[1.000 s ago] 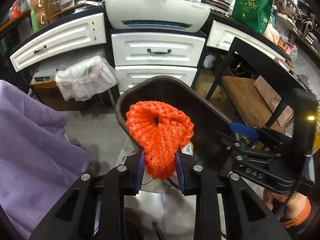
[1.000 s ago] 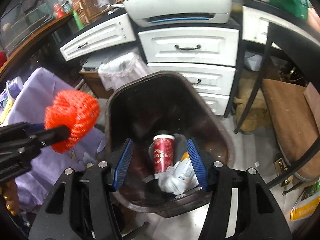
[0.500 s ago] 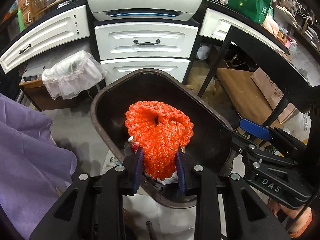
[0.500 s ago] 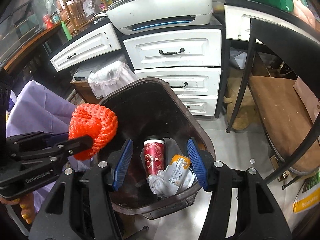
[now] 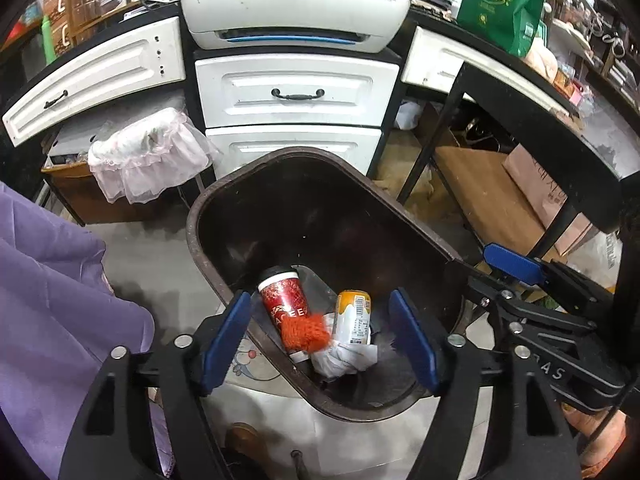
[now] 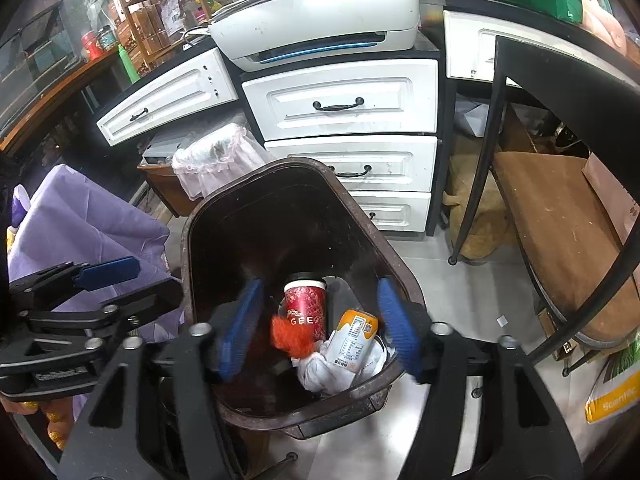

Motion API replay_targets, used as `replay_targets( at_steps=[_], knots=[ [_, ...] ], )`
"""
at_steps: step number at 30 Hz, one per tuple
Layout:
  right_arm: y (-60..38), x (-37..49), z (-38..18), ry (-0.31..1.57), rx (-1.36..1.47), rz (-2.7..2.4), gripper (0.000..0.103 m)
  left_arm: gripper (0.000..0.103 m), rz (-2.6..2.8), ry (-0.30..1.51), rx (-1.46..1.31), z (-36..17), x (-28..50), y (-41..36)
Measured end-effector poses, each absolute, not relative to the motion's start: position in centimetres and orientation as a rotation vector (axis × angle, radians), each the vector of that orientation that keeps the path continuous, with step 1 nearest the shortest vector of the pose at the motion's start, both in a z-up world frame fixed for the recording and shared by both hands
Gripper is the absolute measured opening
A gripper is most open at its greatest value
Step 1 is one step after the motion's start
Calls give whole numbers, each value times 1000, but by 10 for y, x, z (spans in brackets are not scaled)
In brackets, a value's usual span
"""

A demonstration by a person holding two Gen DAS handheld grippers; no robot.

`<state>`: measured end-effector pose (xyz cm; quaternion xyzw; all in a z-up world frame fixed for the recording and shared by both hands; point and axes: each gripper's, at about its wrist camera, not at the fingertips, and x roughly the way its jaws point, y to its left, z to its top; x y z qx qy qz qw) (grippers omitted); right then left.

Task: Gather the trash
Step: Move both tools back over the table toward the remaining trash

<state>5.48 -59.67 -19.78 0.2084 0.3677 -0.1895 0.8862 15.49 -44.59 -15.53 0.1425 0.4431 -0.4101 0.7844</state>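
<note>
Orange foam netting [image 5: 305, 332] is lying crumpled inside the dark brown plastic bin [image 5: 208, 268], at seven o'clock of a red paper cup [image 5: 283, 297] reading "GEE". Left gripper [image 5: 320, 338] fingers, just opening, are standing released; right gripper [image 6: 320, 330] fingers are likewise spreading, grasping nothing.
</note>
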Motion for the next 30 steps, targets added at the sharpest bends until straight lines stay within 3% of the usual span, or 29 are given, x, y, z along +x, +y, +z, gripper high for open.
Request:
replay_targets(
  at_steps=[10, 20, 30],
  knots=[
    [-578, 58, -174, 720, 410, -359, 70, 97, -872, 857, 218, -113, 154, -389],
    [-514, 74, -131, 667, 275, -237, 70, 97, -773, 747, 167, -65, 154, -307],
    [-440, 103, -101, 690, 206, -33, 71, 97, -623, 722, 200, -52, 160, -227]
  ],
)
